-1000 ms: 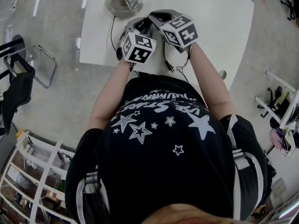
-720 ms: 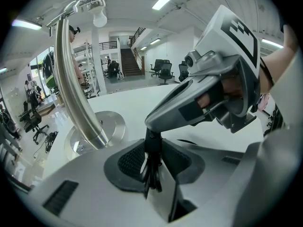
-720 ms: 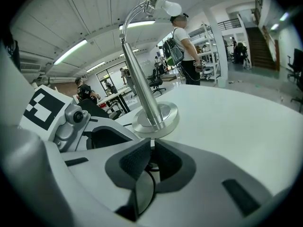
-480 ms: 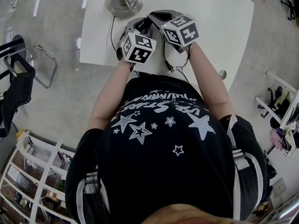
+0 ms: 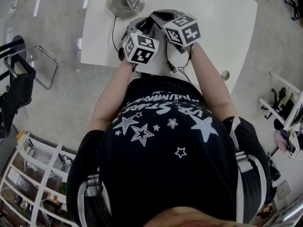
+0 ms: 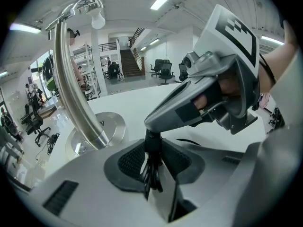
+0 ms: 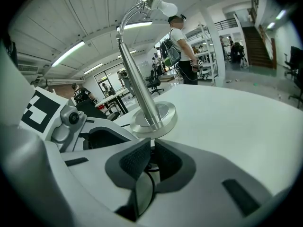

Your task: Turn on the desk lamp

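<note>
The desk lamp's round steel base stands at the far edge of the white table. Its curved pole rises to a bare bulb that looks unlit. A black lamp cord runs from the base toward me. Both grippers sit side by side just in front of the base. My left gripper is shut on a black bunch of that cord. The right gripper noses down onto the same spot. In its own view the right gripper has its pads nearly together with the thin black cord between them.
The table's near edge lies right under my forearms. A black chair stands on the floor at the left and a white shelf rack at the lower left. A person stands beyond the table, behind the lamp.
</note>
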